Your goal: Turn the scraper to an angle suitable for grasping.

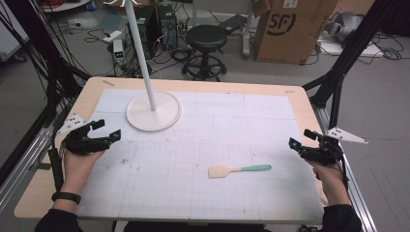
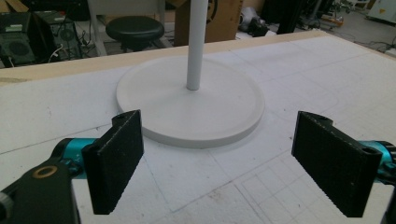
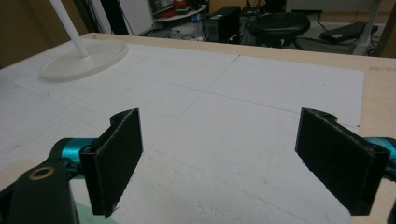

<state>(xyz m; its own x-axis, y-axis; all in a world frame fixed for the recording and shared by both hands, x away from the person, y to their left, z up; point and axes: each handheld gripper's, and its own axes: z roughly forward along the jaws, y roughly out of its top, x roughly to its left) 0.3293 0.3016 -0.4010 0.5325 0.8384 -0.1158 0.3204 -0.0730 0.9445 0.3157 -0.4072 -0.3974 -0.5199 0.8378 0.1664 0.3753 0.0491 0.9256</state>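
Observation:
A spatula (image 1: 239, 169) with a pale wooden blade and a mint-green handle lies flat on the white gridded mat (image 1: 193, 145), right of centre near the front. My left gripper (image 1: 107, 129) rests at the mat's left edge, jaws wide apart and empty. In the left gripper view this gripper (image 2: 219, 163) faces the round white base (image 2: 187, 107) of a stand a short way ahead. My right gripper (image 1: 300, 138) sits at the mat's right edge, a little right of the spatula's handle tip. In the right gripper view its jaws (image 3: 219, 163) are open over bare mat.
The white stand (image 1: 153, 113) with a thin upright pole (image 1: 140, 48) occupies the mat's back left. Behind the table are a black stool (image 1: 206, 38), a cardboard box (image 1: 290, 29) and cables on the floor. Black frame struts (image 1: 338, 82) rise by the table's right side.

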